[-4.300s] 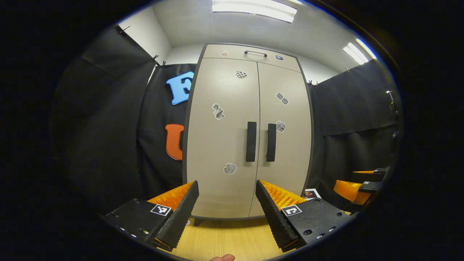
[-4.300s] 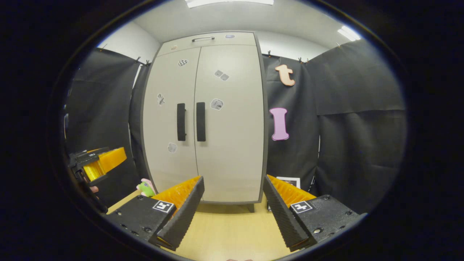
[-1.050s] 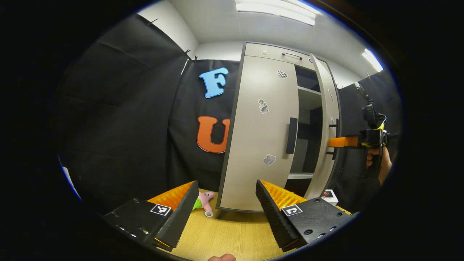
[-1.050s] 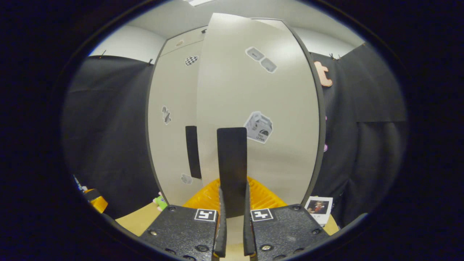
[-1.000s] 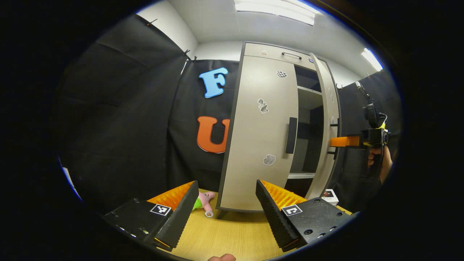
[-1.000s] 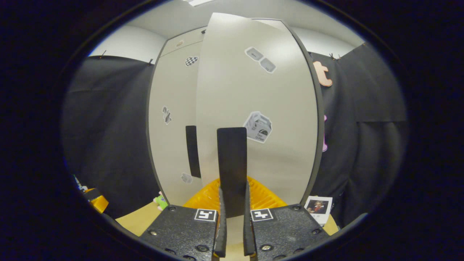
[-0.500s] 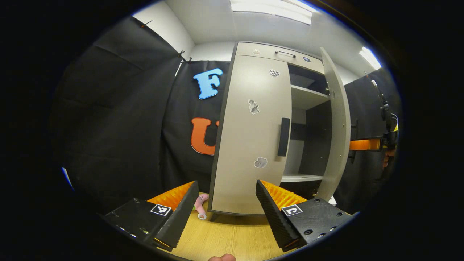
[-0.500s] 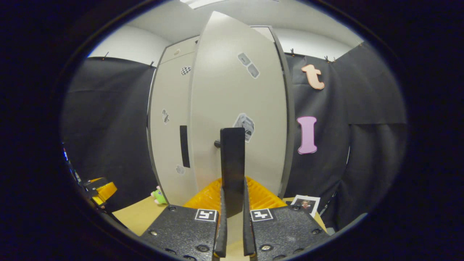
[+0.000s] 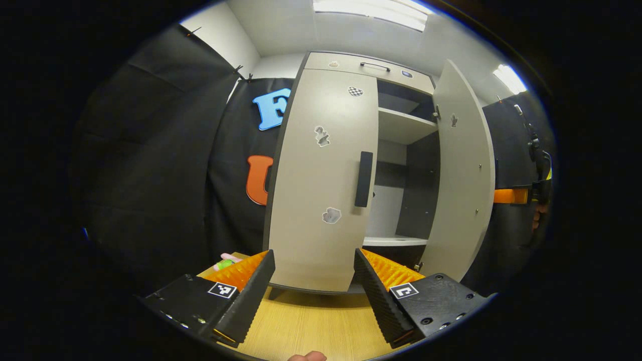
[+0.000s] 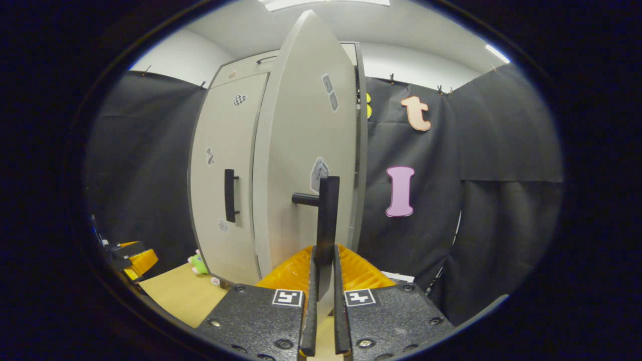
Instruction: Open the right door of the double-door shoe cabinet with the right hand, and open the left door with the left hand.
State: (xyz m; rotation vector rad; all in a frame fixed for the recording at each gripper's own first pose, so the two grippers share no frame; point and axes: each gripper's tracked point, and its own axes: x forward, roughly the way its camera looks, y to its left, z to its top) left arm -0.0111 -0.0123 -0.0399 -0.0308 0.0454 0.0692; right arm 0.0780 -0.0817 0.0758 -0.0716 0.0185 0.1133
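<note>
Ok, left gripper view: my left claw (image 9: pixel 314 288) is spread wide, nothing between the fingers, hovering over the wooden table (image 9: pixel 311 326) in front of the shoe cabinet (image 9: pixel 351 65). The cabinet stands at the table's far edge. Left door (image 9: pixel 321 175) is shut, its dark handle (image 9: pixel 363 179) untouched. Right door (image 9: pixel 464 170) is swung out wide, so the shelves (image 9: pixel 404 125) inside are exposed. My right claw (image 9: pixel 509 195) pokes out from behind that door's outer edge, on the door's front side. A small plush toy (image 9: pixel 224 261) lies at the table's far left, beside the cabinet.

Right gripper view: my right claw (image 10: pixel 322 301) is clamped on the right door handle (image 10: pixel 327 220), both fingers pressing its vertical bar from either side. The right door (image 10: pixel 306 150) is seen nearly edge-on, angled well out from the cabinet body. The left door (image 10: pixel 223 165) is flat and closed behind it, its handle (image 10: pixel 229 195) free. My left claw (image 10: pixel 130 260) sits low at the left, near the plush toy (image 10: pixel 197 262).
</note>
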